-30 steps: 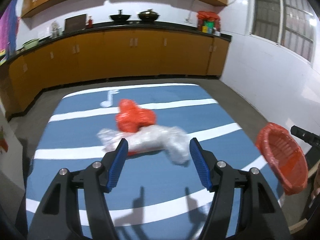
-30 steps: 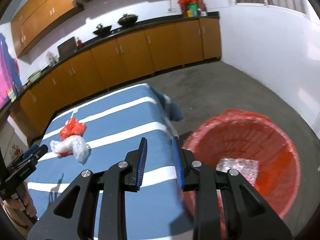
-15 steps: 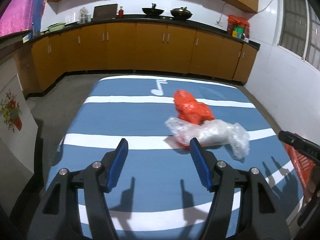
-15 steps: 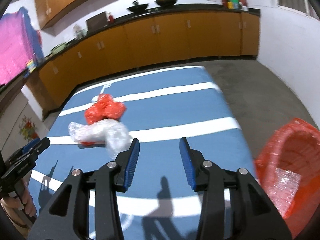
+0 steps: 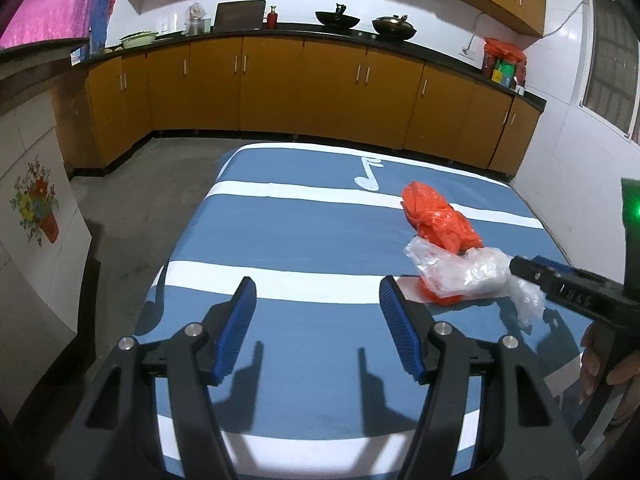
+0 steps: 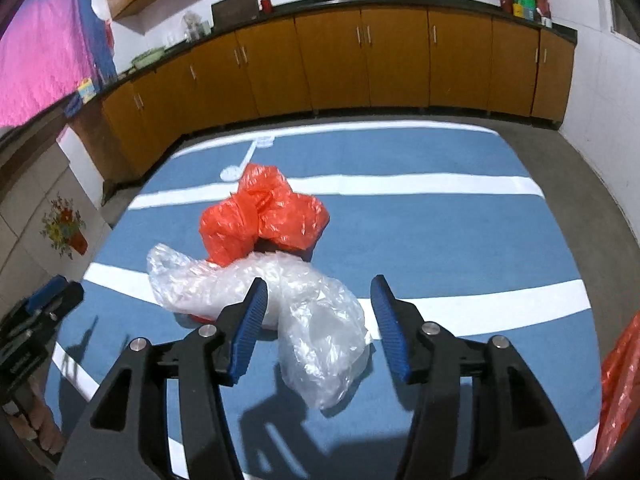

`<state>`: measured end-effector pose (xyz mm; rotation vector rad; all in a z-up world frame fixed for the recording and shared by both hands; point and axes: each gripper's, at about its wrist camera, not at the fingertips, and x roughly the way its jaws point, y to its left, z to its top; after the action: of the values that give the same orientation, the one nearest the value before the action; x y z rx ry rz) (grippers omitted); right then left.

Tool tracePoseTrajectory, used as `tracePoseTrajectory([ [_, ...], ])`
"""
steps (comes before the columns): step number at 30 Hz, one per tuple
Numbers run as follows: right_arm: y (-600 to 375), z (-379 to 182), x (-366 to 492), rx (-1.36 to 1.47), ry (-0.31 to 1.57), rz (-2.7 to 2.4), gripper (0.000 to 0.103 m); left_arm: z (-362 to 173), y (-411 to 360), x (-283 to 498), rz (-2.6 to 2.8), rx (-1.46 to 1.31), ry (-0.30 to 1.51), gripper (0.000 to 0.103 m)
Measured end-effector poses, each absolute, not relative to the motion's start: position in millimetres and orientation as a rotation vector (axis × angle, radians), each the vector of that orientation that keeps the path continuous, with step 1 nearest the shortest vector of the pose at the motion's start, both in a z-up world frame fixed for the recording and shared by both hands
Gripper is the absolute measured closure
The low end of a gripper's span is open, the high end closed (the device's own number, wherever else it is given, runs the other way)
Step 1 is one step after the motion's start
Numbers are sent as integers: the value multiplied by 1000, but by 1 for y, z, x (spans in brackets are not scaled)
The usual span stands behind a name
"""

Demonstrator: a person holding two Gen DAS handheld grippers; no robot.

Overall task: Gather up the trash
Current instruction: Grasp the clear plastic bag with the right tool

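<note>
A: Nearest the lens in the right wrist view, the right gripper (image 6: 316,320) hangs over a blue-and-white striped table (image 6: 440,232), its jaws opening. The tail of a clear plastic bag (image 6: 280,304) lies in the gap between the blue pads, but neither pad presses on it, so nothing is gripped.

B: And the left?

A: The left gripper (image 5: 316,328) stands released, jaws apart over bare cloth near the table's front, holding nothing. The trash lies to its right, apart from its fingers.

B: Where exactly is the trash?

A: Mid-table. The clear bag sprawls across a white stripe; touching its far side sits a crumpled orange plastic bag (image 6: 264,216), part of it tucked under the clear one. Beyond them a white musical note (image 5: 368,172) is printed on the cloth.

B: Anything off the table?

A: At the right edge of the right wrist view, a strip of red bin liner (image 6: 620,380) shows. A hand (image 5: 604,364) holding the right gripper's handle appears at the left camera's right edge. Farthest back, orange cabinets (image 5: 320,88) under a dark counter carry two woks (image 5: 364,22).
</note>
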<state>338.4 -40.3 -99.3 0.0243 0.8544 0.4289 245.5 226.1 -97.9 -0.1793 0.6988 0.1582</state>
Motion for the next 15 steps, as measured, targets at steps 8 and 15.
tracePoseTrajectory([
  [8,-51,-108,322,-24,893,461,89,-97,219,254,136,-185,698,40],
  [15,-105,-106,305,19,876,361,93,-96,189,276,83,-169,702,40],
])
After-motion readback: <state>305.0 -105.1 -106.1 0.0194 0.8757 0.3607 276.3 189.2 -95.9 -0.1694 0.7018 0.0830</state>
